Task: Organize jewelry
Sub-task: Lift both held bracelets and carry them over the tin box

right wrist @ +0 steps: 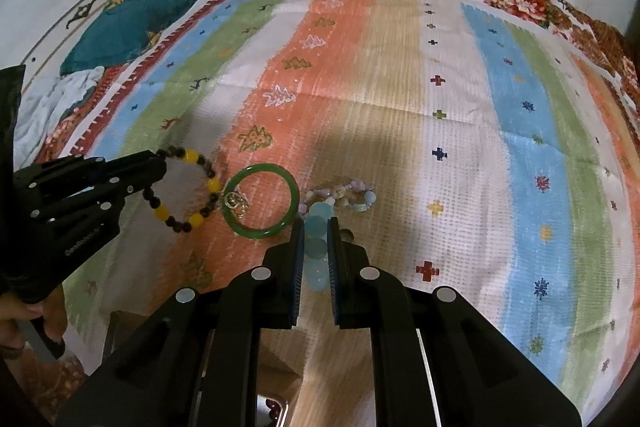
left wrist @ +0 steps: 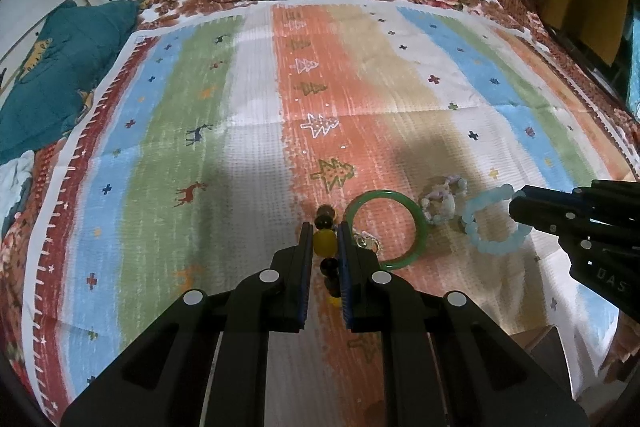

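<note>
Four bracelets and one small gold trinket, catalogued left to right across the striped blanket (left wrist: pixel 248 99) on the bed.

Item one: brown-and-yellow bead bracelet (right wrist: pixel 188 187), pinched in our left tool (left wrist: pixel 325 227), jaws narrow on a yellow bead, the loop hanging from the tips.

Item two: green bangle (left wrist: pixel 386 229), flat on the blanket, just right of the left tool's tips; the gold trinket (right wrist: pixel 236 205) lies on its near-left rim.

Item three: pastel bead bracelet (left wrist: pixel 442 201), crumpled, lying between the two tools.

Item four: pale blue bead bracelet (left wrist: pixel 486 223), gripped in our right tool (right wrist: pixel 316 223), jaws narrow on its beads.

Both tools loaded. We judge the next pick is the bangle, lying nearer our left tool.
</note>
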A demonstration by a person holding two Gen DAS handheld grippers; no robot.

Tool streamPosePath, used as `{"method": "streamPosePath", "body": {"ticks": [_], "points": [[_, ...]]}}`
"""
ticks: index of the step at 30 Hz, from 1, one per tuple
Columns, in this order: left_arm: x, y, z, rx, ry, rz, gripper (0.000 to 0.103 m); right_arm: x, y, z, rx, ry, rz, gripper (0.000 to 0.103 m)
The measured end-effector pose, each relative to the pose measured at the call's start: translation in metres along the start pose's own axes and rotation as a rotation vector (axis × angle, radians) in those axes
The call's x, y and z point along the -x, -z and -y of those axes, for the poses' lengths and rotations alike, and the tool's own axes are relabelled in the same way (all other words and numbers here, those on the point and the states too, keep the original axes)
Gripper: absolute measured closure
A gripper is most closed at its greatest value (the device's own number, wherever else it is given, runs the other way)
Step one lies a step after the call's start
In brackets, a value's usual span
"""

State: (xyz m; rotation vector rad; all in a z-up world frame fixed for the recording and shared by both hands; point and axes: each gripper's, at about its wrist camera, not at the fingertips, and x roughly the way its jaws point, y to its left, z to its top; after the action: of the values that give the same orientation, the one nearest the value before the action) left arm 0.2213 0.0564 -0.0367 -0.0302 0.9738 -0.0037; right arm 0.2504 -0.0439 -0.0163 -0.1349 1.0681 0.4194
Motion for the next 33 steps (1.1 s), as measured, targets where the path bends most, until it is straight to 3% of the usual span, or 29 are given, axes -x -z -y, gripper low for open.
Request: {"method": "streamPosePath", "body": {"ticks": [33], "points": [[0.079, 0.023, 0.021, 0.038, 0.088, 0.115, 0.092, 0.064, 0.027, -0.021, 0.004, -0.061, 0.118, 0.091]]}}
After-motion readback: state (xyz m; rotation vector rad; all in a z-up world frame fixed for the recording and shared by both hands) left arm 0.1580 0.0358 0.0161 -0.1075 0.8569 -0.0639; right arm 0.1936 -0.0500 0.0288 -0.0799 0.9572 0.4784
